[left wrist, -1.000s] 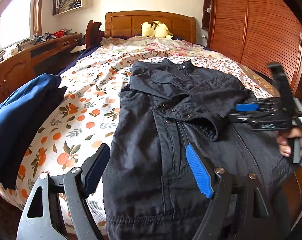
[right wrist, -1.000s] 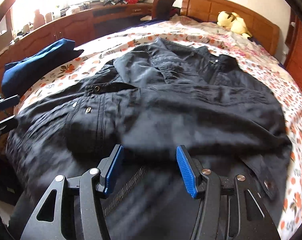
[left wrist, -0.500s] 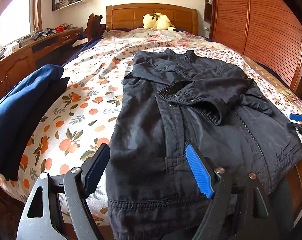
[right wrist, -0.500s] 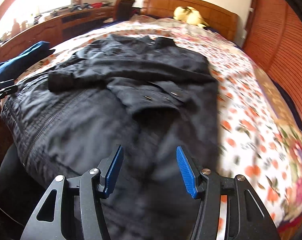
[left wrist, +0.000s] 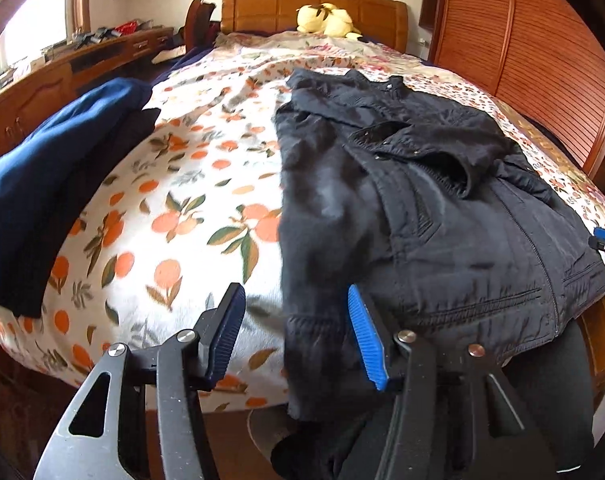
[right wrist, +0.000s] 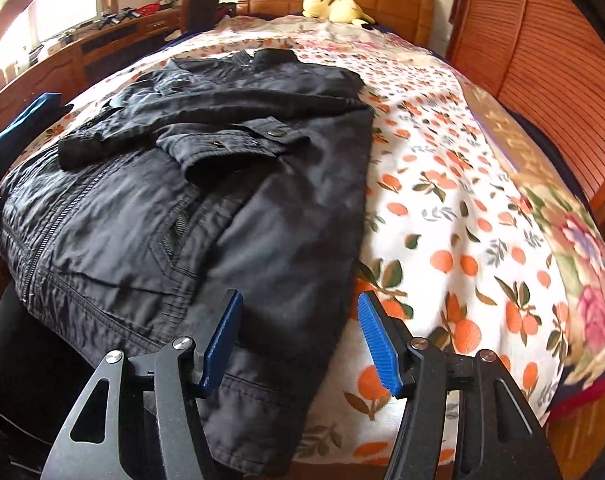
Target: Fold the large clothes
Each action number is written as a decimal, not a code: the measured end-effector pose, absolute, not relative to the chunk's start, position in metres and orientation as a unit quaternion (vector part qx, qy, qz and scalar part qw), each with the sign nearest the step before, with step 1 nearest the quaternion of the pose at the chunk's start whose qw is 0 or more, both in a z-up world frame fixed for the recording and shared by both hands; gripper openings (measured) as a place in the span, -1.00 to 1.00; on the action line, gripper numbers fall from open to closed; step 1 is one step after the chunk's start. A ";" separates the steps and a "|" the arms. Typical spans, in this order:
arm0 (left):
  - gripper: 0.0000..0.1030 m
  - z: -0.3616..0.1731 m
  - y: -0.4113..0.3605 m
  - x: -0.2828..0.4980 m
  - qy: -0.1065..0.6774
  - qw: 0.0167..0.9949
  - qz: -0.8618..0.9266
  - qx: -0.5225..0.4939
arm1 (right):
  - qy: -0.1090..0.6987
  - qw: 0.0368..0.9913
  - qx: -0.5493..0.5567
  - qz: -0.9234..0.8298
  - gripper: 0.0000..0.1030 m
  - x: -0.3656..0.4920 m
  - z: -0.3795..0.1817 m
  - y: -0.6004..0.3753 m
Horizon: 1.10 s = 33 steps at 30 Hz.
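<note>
Black jacket (left wrist: 442, 220) lying flat on floral bedspread (left wrist: 190, 208), sleeves folded across front, left gripper (left wrist: 296, 332) spread at hem's corner, right gripper (right wrist: 300, 340) spread over opposite corner

The jacket (right wrist: 190, 216) was black woven cloth with a faint sheen, creased, with dull metal snaps. The bed sheet (left wrist: 190, 200) was matt printed cotton-like cloth. Left tongs (left wrist: 294, 332) and right tongs (right wrist: 298, 340) had ribbed blue plastic pads on matt black arms with bright metal rivets. The headboard (left wrist: 314, 4) and louvred wardrobe doors (right wrist: 542, 60) at right of frame were glossy varnished wood. The plush toy (right wrist: 334, 6) looked soft and fuzzy.
</note>
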<state>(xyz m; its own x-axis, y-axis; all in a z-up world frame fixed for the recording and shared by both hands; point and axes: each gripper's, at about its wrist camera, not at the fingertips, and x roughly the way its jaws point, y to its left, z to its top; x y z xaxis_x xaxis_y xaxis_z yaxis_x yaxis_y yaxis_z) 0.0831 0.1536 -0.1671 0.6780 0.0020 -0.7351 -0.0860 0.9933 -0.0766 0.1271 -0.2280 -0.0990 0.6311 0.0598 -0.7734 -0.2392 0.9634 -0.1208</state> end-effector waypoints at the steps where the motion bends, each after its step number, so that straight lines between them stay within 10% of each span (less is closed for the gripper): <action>1: 0.06 -0.168 0.155 0.082 0.401 0.914 0.024 -0.055 | 0.423 0.897 -0.102 0.081 0.20 0.127 -0.100 -0.231; 7: -0.28 -0.169 0.147 0.078 0.394 0.917 0.002 -0.055 | 0.443 0.889 -0.065 0.094 0.20 0.123 -0.109 -0.241; 16: -0.28 -0.173 0.144 0.080 0.399 0.915 0.002 -0.054 | 0.447 0.887 -0.047 0.105 0.18 0.118 -0.115 -0.247; 21: -0.76 -0.167 0.141 0.075 0.402 0.915 -0.004 -0.046 | 0.425 0.892 -0.042 0.151 -0.58 0.110 -0.112 -0.244; 33: -0.86 -0.107 0.126 0.062 0.338 0.940 -0.027 -0.032 | 0.348 0.921 -0.016 0.176 -0.73 0.098 -0.069 -0.251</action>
